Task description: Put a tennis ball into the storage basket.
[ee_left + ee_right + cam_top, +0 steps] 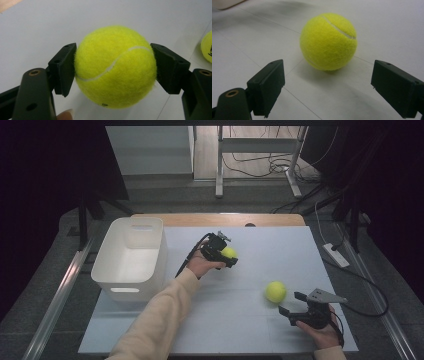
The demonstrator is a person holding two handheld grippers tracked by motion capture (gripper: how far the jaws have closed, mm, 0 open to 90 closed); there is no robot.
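Note:
My left gripper (231, 256) is shut on a yellow tennis ball (229, 252) near the middle of the white table. In the left gripper view both black pads (65, 67) press the sides of that ball (115, 66), which hangs a little above the surface. A second tennis ball (275, 291) rests on the table at the right. My right gripper (291, 303) stands open just in front of it. In the right gripper view this ball (328, 41) lies beyond the spread jaws, touching neither pad (268, 85).
A white plastic bin (131, 257) stands at the table's left side, its top open. The white mat (235, 320) covers most of the table; a wooden strip (220, 219) shows at the far edge. The second ball (207, 50) peeks in at the left gripper view's right edge.

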